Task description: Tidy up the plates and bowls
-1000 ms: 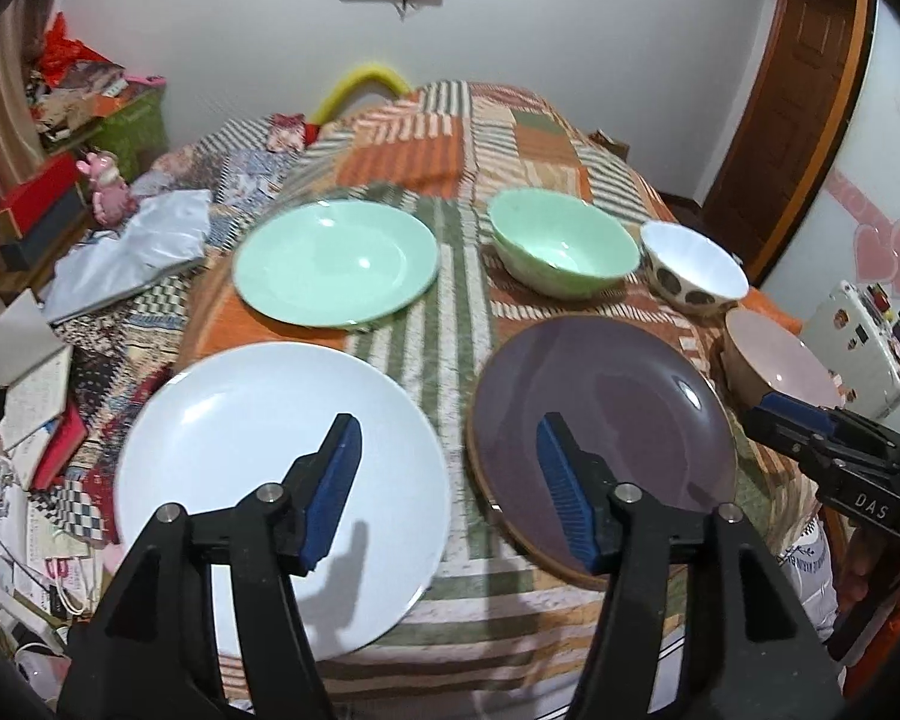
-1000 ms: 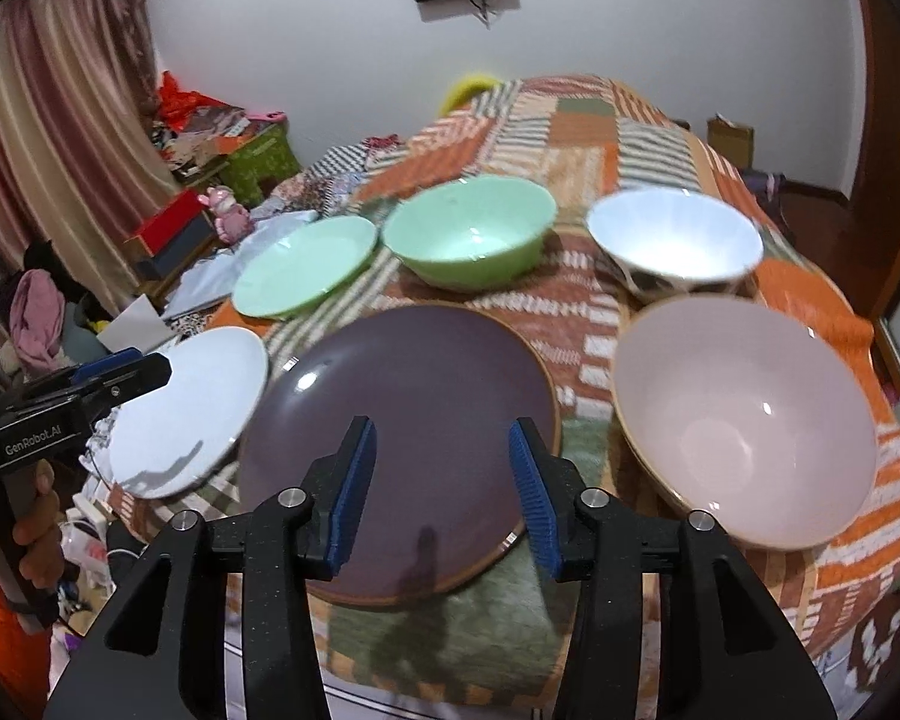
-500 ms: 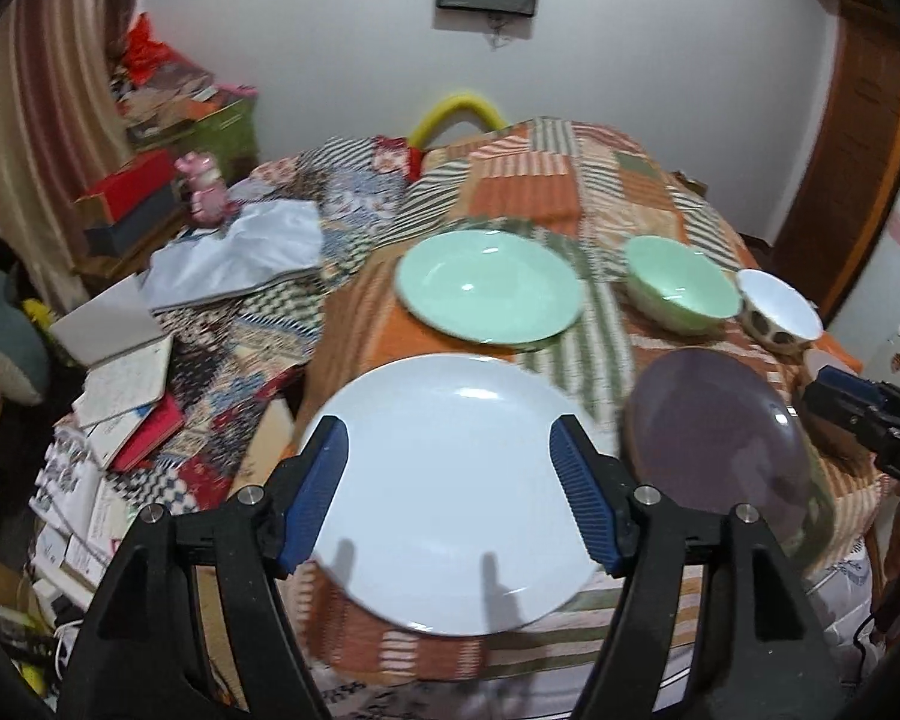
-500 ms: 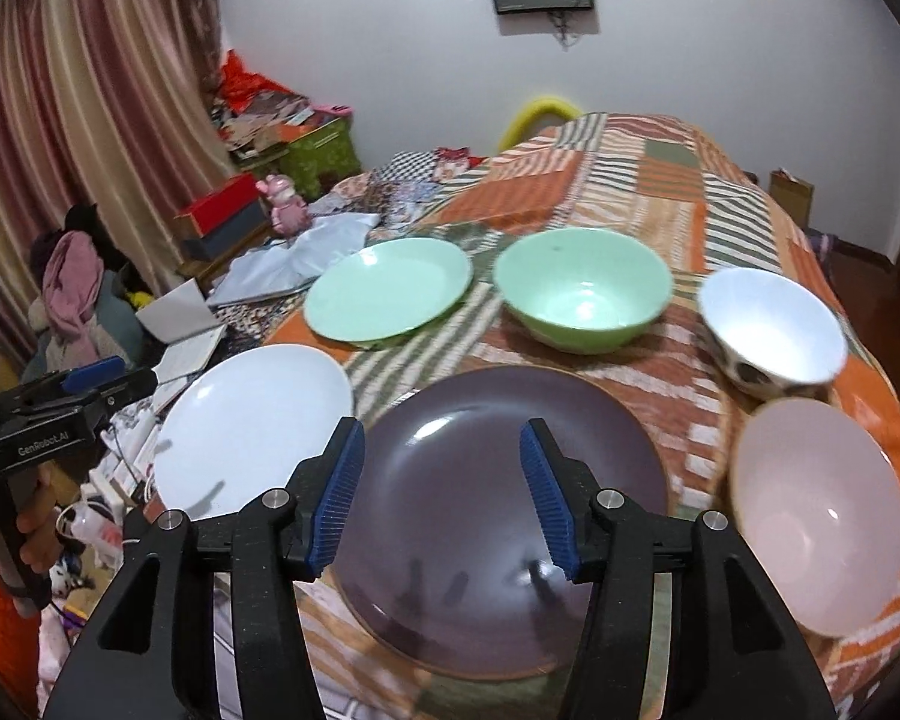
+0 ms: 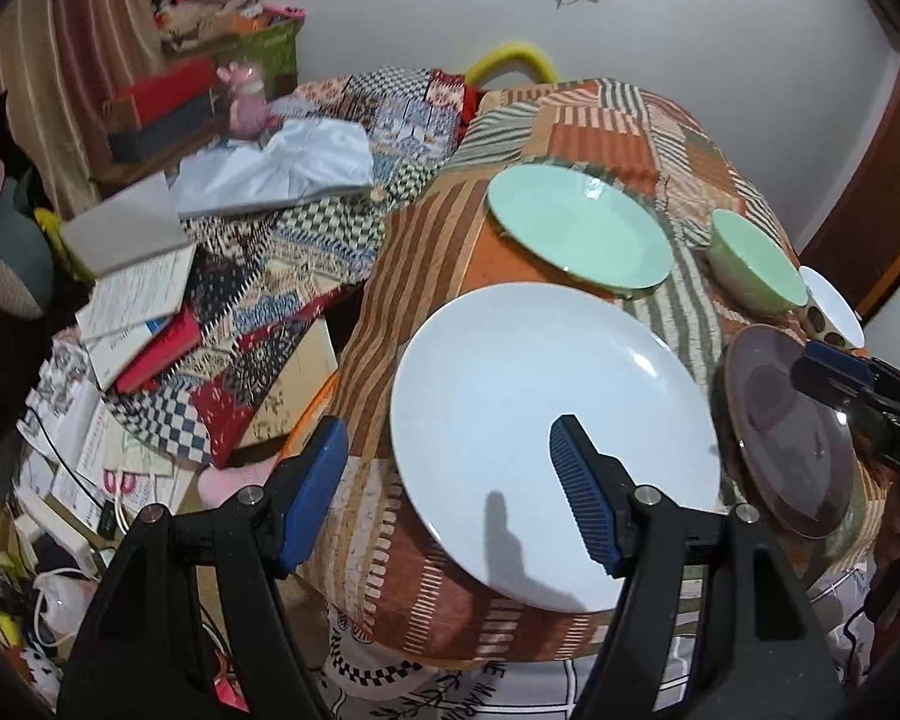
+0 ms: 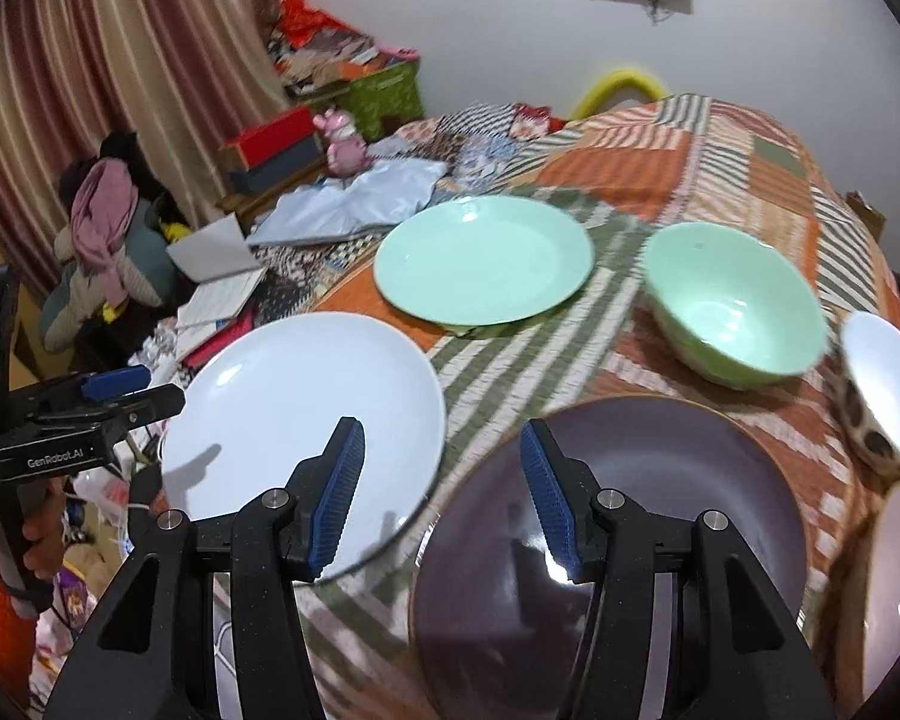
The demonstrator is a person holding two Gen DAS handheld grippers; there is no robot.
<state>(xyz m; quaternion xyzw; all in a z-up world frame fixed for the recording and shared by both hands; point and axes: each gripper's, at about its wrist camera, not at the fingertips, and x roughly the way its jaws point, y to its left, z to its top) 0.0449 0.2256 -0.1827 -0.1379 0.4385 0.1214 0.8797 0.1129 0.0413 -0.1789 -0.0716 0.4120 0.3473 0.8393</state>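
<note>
**Both claws out over the plates, nothing picked up yet**

Landmark for all places: the white plate (image 5: 546,438), at the near edge of the worktop (image 5: 594,120) under its patchwork cloth.

Nearest us, the left claw (image 5: 447,492) hangs over the near left rim of the white plate, one pad off the plate's edge, the other above its face. Its jaws have just been opening; they stand apart with nothing gripped. The right claw (image 6: 441,495) sits just right of the white plate, over the gap between it and the dark purple plate (image 6: 630,516). Its jaws have also just been opening; released, empty.

Right of the white plate and touching or nearly touching its rim: the dark purple plate. Behind the white plate: the green plate (image 6: 483,258). Behind and to the right: the green bowl (image 6: 735,303), then the spotted white bowl (image 6: 882,384). A pink bowl (image 6: 897,588) peeks in far right of the white plate.

We judge the step as the approach for a first pick, likely the white plate by the left claw. Next move calls for a pad under the rim and a firm pinch before stacking; a flat glazed plate may slip.

Readable writing: "GenRobot.AI" on the left claw's body, "DA" on the right claw's body in the left view.
</note>
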